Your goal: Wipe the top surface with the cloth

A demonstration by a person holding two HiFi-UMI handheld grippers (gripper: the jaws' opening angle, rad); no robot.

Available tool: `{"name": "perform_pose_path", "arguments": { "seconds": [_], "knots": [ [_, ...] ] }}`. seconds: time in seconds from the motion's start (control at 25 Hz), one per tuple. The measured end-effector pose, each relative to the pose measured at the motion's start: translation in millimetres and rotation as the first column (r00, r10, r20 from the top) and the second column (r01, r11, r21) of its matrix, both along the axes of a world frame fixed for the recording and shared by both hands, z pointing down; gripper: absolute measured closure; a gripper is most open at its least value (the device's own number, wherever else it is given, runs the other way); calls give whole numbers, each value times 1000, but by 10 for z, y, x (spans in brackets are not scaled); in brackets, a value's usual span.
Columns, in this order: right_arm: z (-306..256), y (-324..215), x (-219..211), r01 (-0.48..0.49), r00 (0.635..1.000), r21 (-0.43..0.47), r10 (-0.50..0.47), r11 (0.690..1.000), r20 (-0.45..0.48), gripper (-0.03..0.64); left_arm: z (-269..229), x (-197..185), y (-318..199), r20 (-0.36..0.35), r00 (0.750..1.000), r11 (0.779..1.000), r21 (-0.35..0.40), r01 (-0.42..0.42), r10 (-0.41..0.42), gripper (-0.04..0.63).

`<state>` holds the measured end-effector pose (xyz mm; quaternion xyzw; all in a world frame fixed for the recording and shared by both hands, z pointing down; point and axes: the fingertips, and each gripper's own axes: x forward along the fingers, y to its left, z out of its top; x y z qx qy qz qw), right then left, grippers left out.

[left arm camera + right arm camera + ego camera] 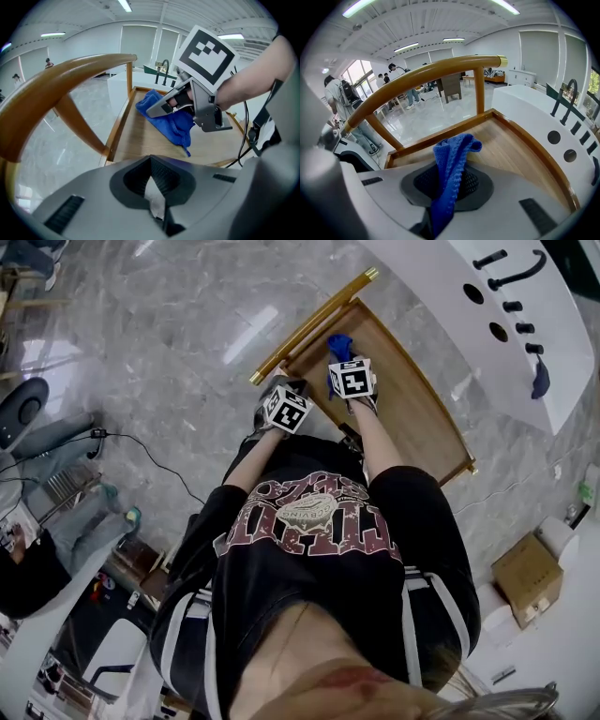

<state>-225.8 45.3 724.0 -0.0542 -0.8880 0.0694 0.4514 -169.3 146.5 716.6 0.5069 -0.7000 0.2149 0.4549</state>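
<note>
The top surface is a wooden tray-like top (412, 399) with a raised rim and a curved wooden handle rail (314, 322). My right gripper (341, 360) is shut on a blue cloth (339, 343) held over the top's near-left part. In the right gripper view the cloth (453, 157) sticks up from between the jaws of the right gripper (445, 185), above the wood (506, 150). The left gripper view shows the cloth (176, 125) hanging down onto the wood (140, 140). My left gripper (291, 386) hovers beside the top's left edge, its jaws (151, 164) shut on nothing.
A white counter (506, 324) with a black faucet and holes stands just beyond the wooden top. The handle rail (61, 79) arches over the left edge. A cardboard box (527, 576) sits on the marble floor at right, cables and chairs at left. People stand far off (335, 101).
</note>
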Motion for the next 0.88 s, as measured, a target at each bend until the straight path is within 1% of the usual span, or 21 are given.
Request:
{"name": "perform_pose_path", "arguments": {
  "seconds": [0.32,0.36,0.48,0.6,0.64,0.68,0.76,0.84,0.88],
  "knots": [
    [-2,122,-141,17,1000,-9,-17,1000,1,552,-1,-76,-1,-14,999,999,5,40,-40,546],
    [1,138,-151,18,1000,-30,-18,999,-6,552,-2,-80,-10,-17,999,999,7,46,-46,546],
    [-42,286,-199,31,999,-155,-32,987,-4,552,-26,-87,-33,-17,998,998,20,62,-61,546],
    [-126,371,-256,4,999,-213,4,977,37,552,-46,-89,-24,-10,998,997,27,68,-68,546],
    [-116,396,-261,-21,999,-252,30,968,33,552,-47,-90,-17,-9,997,997,29,71,-71,546],
    [-100,423,-262,-52,998,-304,61,951,22,552,-48,-91,-10,-9,997,997,31,74,-74,546],
    [-79,479,-252,-108,993,-408,116,906,-4,552,-47,-95,9,-6,997,997,31,77,-77,546],
    [-66,567,-241,-125,991,-478,133,869,-17,552,-37,-104,45,-7,997,997,25,78,-78,546],
    [-65,613,-238,-121,991,-494,131,861,-15,552,-30,-107,72,-8,997,997,21,79,-79,546]
  ]
}}
